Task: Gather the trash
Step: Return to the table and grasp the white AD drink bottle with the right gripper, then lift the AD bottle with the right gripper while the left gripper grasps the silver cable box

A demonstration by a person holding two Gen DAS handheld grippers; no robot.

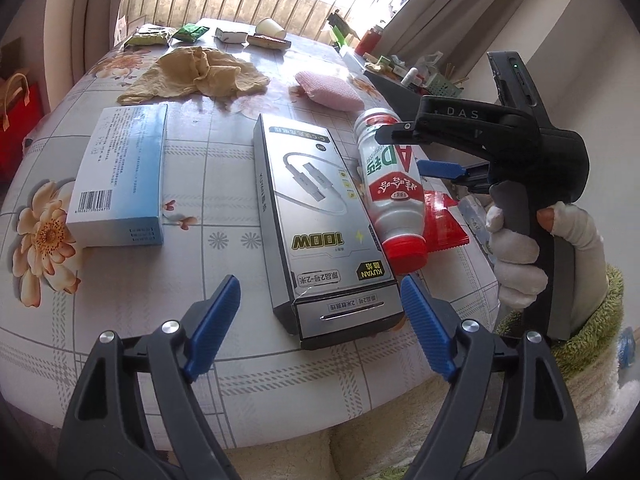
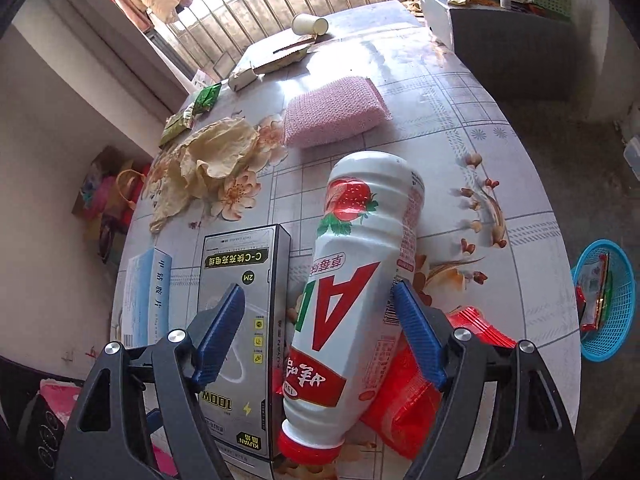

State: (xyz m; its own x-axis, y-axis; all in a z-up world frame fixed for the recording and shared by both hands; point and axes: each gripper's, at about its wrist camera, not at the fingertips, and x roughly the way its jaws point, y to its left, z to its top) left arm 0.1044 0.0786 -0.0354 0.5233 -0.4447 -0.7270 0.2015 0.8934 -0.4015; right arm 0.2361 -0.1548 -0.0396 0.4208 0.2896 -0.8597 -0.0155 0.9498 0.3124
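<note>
Hovering, left wrist view: the left hand-held gripper stands wide with nothing gripped, its blue pads either side of the near end of the grey cable box lying on the worktop.
Neighbours, left wrist view: a blue-and-white carton lies apart to the left; the white drink bottle lies on its side against the box's right edge, red cap towards the camera, partly on a red wrapper.
Other hand, left wrist view: a gloved hand holds the right hand-held gripper over the bottle.
Jaws, right wrist view: the right hand-held gripper is wide; the bottle lies between the pads, the right pad at its side, the left pad over the cable box, so no squeeze yet.
Bin, right wrist view: a blue basket sits on the floor beyond the worktop's edge, wrappers already inside.
Risk, bottle: round and smooth, it may roll or slip off the wrapper if pinched off-centre.
Risk, crowding: the left pad could catch the box edge instead of the bottle.
Risk, both hands: grippers working close together may collide.
</note>
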